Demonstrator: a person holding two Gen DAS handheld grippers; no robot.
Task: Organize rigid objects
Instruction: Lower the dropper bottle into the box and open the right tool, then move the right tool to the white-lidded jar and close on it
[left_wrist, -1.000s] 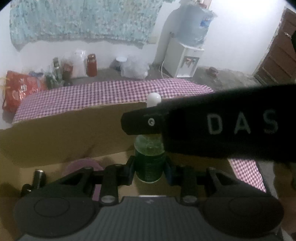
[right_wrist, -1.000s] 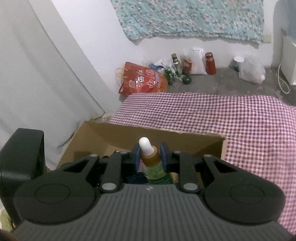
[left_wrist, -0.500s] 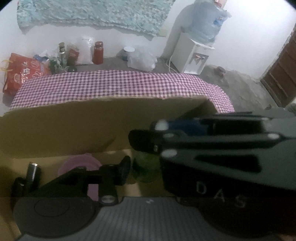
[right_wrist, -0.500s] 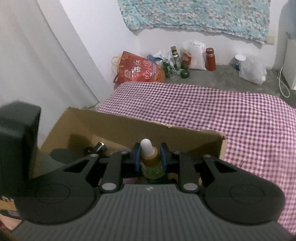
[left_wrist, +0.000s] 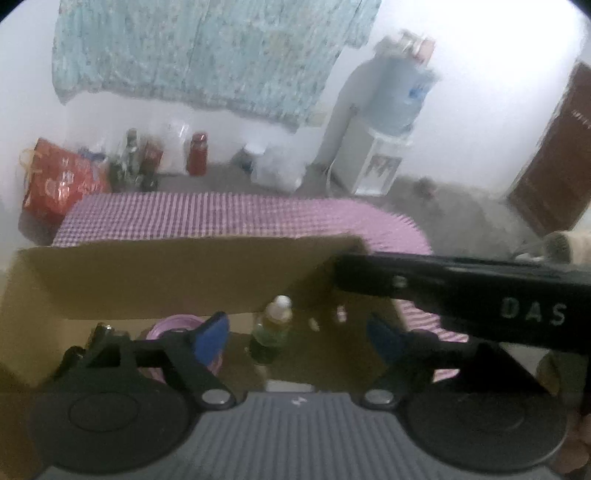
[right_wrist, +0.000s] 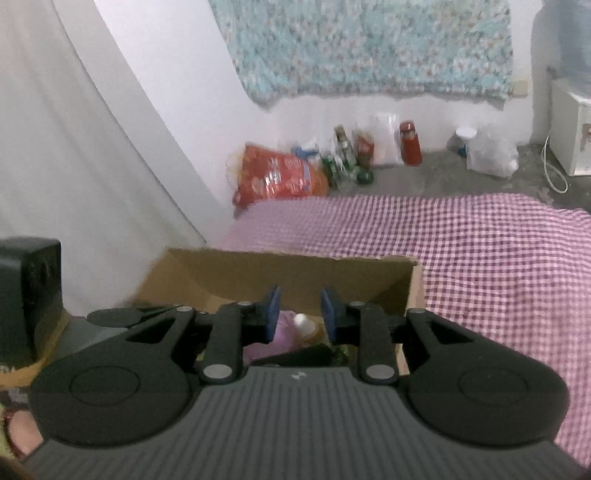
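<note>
A green dropper bottle (left_wrist: 271, 334) with a white rubber top stands upright on the floor of an open cardboard box (left_wrist: 147, 277). My left gripper (left_wrist: 299, 339) is open above the box, its blue pads wide on either side of the bottle and apart from it. My right gripper (right_wrist: 298, 314) is open too and raised above the box (right_wrist: 295, 269); the bottle's top (right_wrist: 303, 323) shows below, between its pads. The right gripper's body crosses the left wrist view (left_wrist: 480, 291) at the right.
A purple round dish (left_wrist: 177, 336) and a dark cylinder (left_wrist: 101, 332) lie in the box left of the bottle. The box sits on a purple checked cloth (right_wrist: 480, 251). Bags, bottles and a water dispenser (left_wrist: 380, 147) stand by the far wall.
Both grippers have let go of the dropper bottle and opened. The bottle now stands in the box, and both grippers have drawn back and up from it.
</note>
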